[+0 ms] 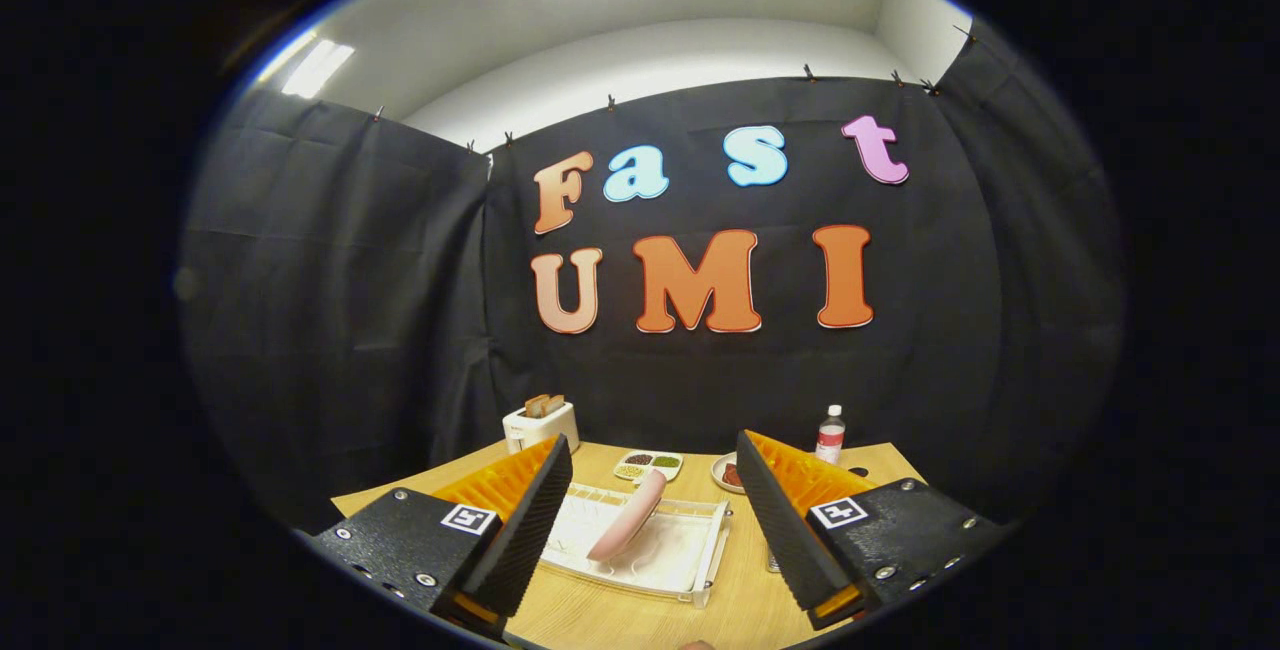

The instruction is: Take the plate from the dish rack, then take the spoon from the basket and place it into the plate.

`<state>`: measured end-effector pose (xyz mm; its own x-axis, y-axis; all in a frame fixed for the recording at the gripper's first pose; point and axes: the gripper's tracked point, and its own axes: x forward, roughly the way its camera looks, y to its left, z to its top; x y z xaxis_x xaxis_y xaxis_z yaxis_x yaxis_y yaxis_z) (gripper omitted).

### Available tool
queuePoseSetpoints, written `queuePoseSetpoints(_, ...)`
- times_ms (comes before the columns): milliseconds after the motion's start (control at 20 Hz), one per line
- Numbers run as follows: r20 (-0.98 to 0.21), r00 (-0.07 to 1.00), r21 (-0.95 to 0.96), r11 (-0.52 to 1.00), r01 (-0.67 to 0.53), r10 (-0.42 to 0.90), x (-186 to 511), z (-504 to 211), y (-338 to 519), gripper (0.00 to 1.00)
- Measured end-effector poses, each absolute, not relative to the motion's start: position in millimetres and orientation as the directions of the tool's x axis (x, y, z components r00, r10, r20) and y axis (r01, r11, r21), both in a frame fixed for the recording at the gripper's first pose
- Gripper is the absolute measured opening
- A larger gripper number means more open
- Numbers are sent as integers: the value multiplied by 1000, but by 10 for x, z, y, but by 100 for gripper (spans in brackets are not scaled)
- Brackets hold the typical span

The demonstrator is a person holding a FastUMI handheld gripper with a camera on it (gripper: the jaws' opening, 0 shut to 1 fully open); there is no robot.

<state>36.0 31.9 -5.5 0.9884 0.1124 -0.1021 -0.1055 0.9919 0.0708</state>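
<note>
A pink plate (pixel 630 517) stands on edge, leaning, in a white dish rack (pixel 690 570) on the wooden table. The rack lies between and just beyond my fingers. My gripper (pixel 655 520) is open wide, held above the table's near side, with nothing between its fingers. The plate sits a little ahead of the fingertips, closer to the left finger (pixel 530 530) than to the right finger (pixel 790 530). Part of a small metal object (pixel 772 562) shows behind the right finger; I cannot tell what it is.
A white toaster (pixel 540 423) with bread stands at the table's far left. A divided dish of beans (pixel 647 465) and a small plate (pixel 727 475) lie at the far middle. A water bottle (pixel 830 435) stands far right. Black cloth walls close the booth.
</note>
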Motion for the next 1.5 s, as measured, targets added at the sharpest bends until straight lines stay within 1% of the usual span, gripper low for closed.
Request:
queuePoseSetpoints(100,-155,980,56,992,-116,124,494,-141,385,98)
queuePoseSetpoints(200,-235,962,61,989,-132,143,605,-294,477,98)
queuePoseSetpoints(450,-418,887,108,980,-165,196,826,-695,721,98)
queuePoseSetpoints(650,-532,829,100,985,-141,172,991,-1015,755,96)
queuePoseSetpoints(850,-613,773,104,986,-126,164,1213,-1263,834,96)
queuePoseSetpoints(1150,-759,640,90,993,-79,120,1491,-1775,913,89)
queuePoseSetpoints(1350,-811,582,48,998,-38,61,1684,-2013,826,84)
queuePoseSetpoints(1500,-842,538,52,999,-8,48,1773,-2145,786,81)
